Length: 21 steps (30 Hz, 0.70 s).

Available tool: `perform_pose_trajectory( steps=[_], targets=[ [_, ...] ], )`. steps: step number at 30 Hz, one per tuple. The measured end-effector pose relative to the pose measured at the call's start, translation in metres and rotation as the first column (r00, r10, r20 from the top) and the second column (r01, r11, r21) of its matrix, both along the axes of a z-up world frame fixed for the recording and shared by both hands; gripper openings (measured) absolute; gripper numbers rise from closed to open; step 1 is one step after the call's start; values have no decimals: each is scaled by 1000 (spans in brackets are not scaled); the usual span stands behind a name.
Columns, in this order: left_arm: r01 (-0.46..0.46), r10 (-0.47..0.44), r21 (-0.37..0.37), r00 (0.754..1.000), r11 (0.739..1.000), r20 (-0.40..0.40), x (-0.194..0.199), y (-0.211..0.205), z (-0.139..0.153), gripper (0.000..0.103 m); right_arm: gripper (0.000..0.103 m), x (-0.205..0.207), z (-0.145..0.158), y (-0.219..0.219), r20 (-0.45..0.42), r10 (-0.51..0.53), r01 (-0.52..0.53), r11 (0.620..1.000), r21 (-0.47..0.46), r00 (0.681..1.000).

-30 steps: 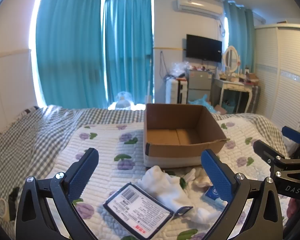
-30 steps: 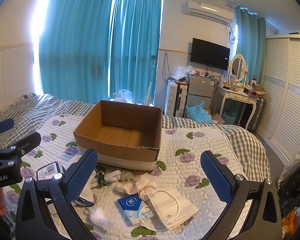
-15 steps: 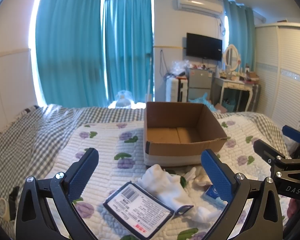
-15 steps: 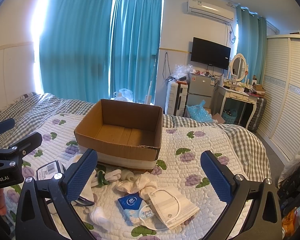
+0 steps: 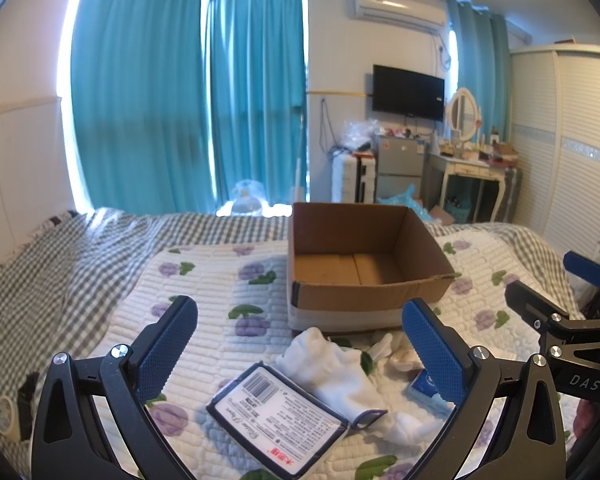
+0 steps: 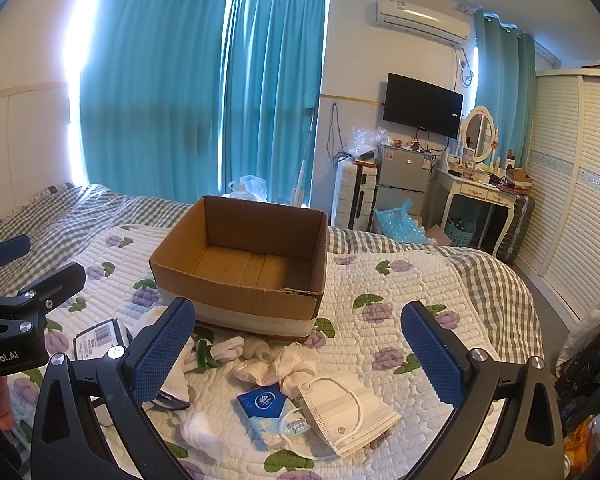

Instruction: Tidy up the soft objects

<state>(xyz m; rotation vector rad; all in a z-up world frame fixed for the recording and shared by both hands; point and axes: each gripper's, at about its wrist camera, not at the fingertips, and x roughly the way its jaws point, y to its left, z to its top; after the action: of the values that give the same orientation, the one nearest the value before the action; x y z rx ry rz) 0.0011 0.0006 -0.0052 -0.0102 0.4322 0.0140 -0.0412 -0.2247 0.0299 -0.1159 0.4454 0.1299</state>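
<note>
Quilted bed [image 6: 400, 280], teal curtains [image 6: 180, 100]

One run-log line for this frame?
left gripper: open, empty | right gripper: open, empty | box: empty | mask, tissues, socks: on bed

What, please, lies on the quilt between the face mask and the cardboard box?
In the right wrist view, crumpled cream socks lie between the face mask and the cardboard box.

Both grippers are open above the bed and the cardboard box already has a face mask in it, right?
Not quite. The cardboard box is empty; the face mask lies on the quilt in front of it, as the right wrist view shows. Both grippers, left gripper and right gripper, are open.
</note>
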Motion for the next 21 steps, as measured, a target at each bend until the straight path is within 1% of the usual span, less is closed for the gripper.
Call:
perform_pose_trajectory(
  steps=[21],
  targets=[
    [-1, 1, 0, 1000, 1000, -2, 0, 0, -1, 103, 103, 1, 0, 0, -3, 0, 0, 1000, -2, 1000]
  ],
)
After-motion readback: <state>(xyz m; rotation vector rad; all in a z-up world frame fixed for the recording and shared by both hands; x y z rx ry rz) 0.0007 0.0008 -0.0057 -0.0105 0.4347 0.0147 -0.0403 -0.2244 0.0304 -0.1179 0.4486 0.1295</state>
